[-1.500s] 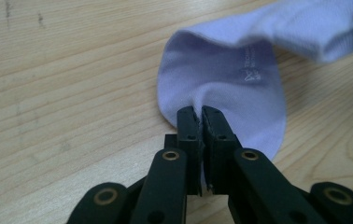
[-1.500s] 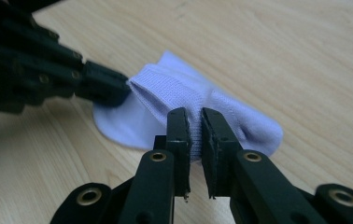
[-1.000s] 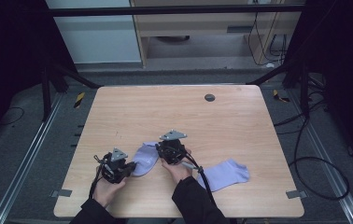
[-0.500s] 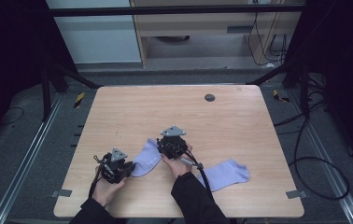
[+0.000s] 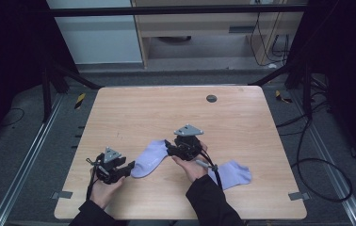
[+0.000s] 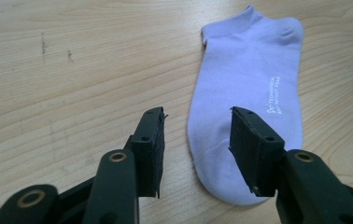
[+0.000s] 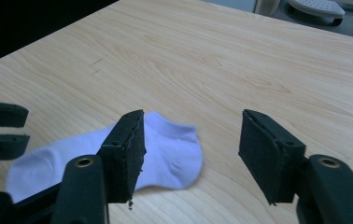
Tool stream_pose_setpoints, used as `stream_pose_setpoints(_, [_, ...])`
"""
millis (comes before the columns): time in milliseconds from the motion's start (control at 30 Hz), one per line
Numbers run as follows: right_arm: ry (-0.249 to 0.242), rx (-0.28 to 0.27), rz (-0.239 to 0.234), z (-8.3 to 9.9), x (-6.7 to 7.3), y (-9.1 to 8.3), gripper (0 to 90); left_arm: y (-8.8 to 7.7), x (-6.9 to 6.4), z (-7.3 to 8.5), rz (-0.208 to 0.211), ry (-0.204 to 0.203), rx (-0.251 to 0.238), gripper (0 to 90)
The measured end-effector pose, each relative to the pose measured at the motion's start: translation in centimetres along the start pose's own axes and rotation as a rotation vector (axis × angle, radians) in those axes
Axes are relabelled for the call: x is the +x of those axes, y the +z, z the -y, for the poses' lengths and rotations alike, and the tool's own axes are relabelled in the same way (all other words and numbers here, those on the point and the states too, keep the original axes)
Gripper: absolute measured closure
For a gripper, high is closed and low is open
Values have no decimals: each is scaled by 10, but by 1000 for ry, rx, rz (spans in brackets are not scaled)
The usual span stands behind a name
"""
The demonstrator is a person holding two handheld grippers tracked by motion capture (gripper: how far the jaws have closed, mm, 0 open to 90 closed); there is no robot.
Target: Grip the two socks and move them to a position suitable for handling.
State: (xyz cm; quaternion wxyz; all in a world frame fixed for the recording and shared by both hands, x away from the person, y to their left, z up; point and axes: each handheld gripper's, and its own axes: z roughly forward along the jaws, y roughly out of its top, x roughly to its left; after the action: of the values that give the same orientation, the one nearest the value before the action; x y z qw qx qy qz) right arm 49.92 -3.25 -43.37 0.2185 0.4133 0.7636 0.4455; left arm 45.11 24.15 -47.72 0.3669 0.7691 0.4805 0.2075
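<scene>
Your left claw (image 5: 130,166) gapes just at the toe of the lilac sock (image 5: 150,157), which lies flat on the surface (image 5: 133,113), long axis running toe-near to cuff-far. Your right claw (image 5: 167,144), also spread wide, hovers by its cuff.

This looks like a lab set up for recording, not a home. A bare wooden table (image 5: 181,117) stands alone on grey carpet (image 5: 20,155), its feet marked with tape (image 5: 60,194) on the floor. Dark frame bars (image 5: 176,8) run across at 12 o'clock and slant down at 10 and 2 (a rig of some kind). Black cables (image 5: 317,165) loop over the floor at 3 o'clock. Yellow-and-black hazard tape (image 5: 79,100) marks the floor at 10 o'clock and again at 2. Behind the table at 12 o'clock is a plain wooden cabinet (image 5: 199,28) beside a pale panel (image 5: 91,33).
</scene>
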Motion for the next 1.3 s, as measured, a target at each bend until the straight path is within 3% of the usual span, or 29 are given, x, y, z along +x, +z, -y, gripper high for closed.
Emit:
stream_pose_setpoints(433, [10, 61, 13, 30, -44, -45, 318, -7, -12, -2, 18, 2, -16, 516])
stream_pose_setpoints(567, [18, 63, 27, 46, -62, -69, 285, -8, -22, -5, 51, 13, -16, 526])
stream_pose_setpoints(767, [34, 66, 39, 65, -80, -88, 277, -9, -38, -10, 94, 30, -19, 545])
stream_pose_setpoints(867, [37, 70, 43, 70, -84, -92, 281, -9, -44, -11, 109, 33, -22, 546])
stream_pose_setpoints(1033, [32, 124, 56, 87, -96, -101, 320, -7, -61, -16, 144, 70, -12, 551])
stream_pose_setpoints(1300, [65, 145, 106, 102, -116, -121, 380, 2, -82, -25, 155, 86, 16, 561])
